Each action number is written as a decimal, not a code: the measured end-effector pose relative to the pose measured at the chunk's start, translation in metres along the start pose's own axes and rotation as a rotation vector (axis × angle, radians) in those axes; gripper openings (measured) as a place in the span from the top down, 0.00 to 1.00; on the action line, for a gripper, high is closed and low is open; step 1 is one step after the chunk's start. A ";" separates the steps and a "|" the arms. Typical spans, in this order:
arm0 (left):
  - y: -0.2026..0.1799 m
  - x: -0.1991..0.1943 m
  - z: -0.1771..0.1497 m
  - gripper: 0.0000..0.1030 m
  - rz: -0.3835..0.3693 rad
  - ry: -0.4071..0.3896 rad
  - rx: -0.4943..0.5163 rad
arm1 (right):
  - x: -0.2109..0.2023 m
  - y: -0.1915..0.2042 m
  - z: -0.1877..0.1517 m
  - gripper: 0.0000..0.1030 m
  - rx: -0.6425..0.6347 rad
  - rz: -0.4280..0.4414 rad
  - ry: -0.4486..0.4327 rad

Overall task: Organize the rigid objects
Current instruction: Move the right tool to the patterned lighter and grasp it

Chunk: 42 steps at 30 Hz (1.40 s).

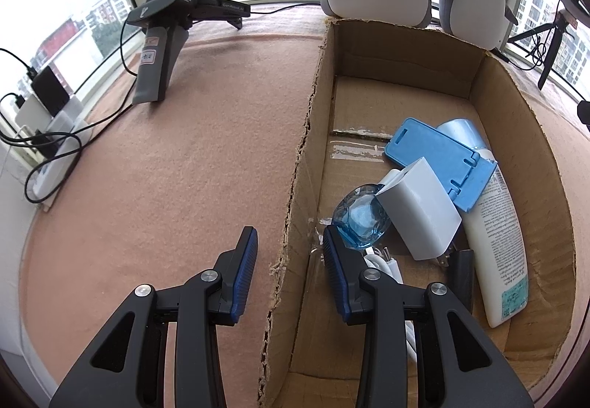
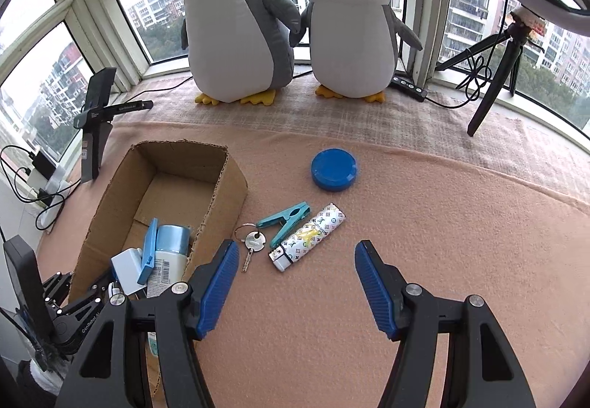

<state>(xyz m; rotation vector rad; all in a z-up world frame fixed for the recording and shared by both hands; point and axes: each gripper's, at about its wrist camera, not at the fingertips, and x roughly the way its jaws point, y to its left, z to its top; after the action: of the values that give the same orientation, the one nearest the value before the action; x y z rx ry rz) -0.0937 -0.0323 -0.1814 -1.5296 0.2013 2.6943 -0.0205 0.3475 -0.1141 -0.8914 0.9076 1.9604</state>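
The cardboard box [image 2: 162,164] sits on the pink-covered surface [image 2: 424,223], holding a lotion bottle [image 1: 494,242], white charger [image 1: 424,208] and blue stand [image 1: 438,153]. Beside it lie a key [image 2: 252,245], peg [image 2: 285,218], lighter [image 2: 308,236] and blue lid [image 2: 333,169]. Left gripper [image 1: 289,253] straddles the box wall, fingers apart; right gripper [image 2: 295,260] hangs open, empty.

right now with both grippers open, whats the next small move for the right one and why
Probably ease the right gripper forward and down over the lighter. Its jaws are open and empty, and the lighter lies loose on the blanket just ahead, outside the cardboard box.
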 end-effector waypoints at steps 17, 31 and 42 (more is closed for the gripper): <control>-0.002 -0.001 -0.002 0.65 0.003 -0.004 0.002 | 0.039 -0.049 0.007 0.40 0.164 -0.011 0.070; -0.001 -0.001 -0.002 0.65 -0.002 -0.004 -0.004 | 0.070 -0.048 0.015 0.40 0.223 -0.021 0.128; 0.000 -0.001 -0.004 0.65 -0.014 -0.004 -0.016 | 0.095 -0.039 0.018 0.47 0.176 -0.091 0.176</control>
<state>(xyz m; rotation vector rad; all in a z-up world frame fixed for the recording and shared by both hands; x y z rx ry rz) -0.0900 -0.0325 -0.1821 -1.5244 0.1693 2.6946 -0.0346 0.4130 -0.1941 -0.9947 1.1027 1.7155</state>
